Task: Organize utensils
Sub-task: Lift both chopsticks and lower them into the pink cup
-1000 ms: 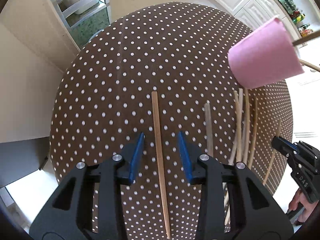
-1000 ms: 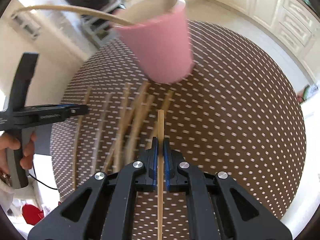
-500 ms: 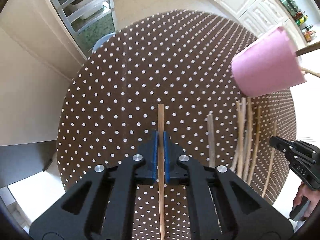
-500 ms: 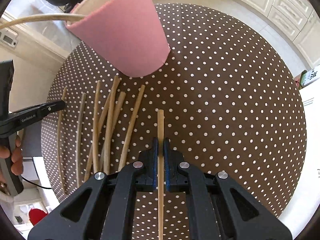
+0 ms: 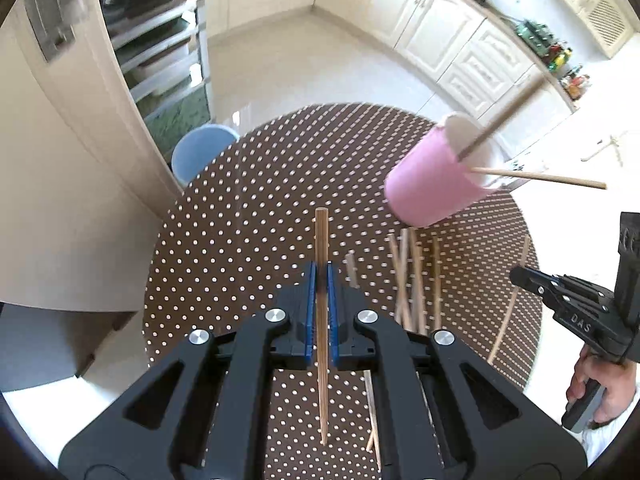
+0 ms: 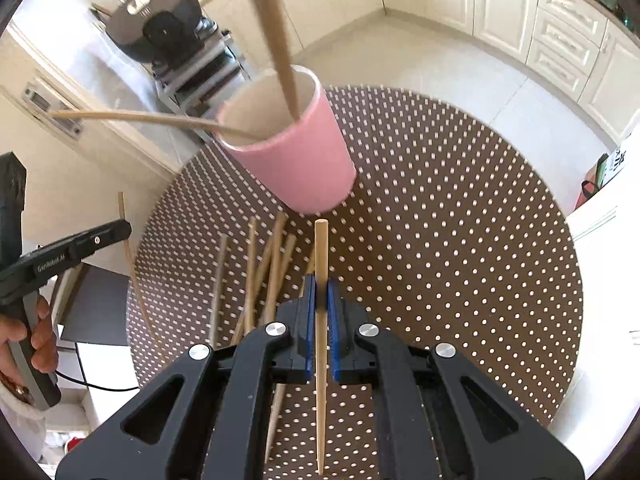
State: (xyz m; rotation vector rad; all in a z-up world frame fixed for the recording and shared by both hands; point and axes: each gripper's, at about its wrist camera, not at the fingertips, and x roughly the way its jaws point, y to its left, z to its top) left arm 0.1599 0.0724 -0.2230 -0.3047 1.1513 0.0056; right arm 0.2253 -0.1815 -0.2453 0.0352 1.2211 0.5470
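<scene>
Left hand-held gripper [image 5: 321,280] is clamped tight on a wooden chopstick [image 5: 321,240], blue pads squeezing it mid-shaft, the blunt end poking out toward twelve o'clock and the thin end trailing back toward six. It hangs clear above the round brown polka-dot bench [image 5: 248,216].

Right hand-held gripper [image 6: 320,292], same story: jaws pinched together on its own chopstick [image 6: 321,248], which is lined up straight along the fingers and lifted off the bench [image 6: 460,240].

At two o'clock in the left wrist view stands the pink cup [image 5: 432,184], two chopsticks already sticking out of its mouth. In the right wrist view that cup [image 6: 296,160] sits at about eleven o'clock, just beyond the held stick's tip.

Loose chopsticks [image 6: 256,272] lie scattered on the bench at ten o'clock of the right gripper, near the cup's base. From the left wrist, that pile [image 5: 412,276] lies at three o'clock.

A blue stool [image 5: 200,152] peeks out past the bench edge at eleven o'clock.
</scene>
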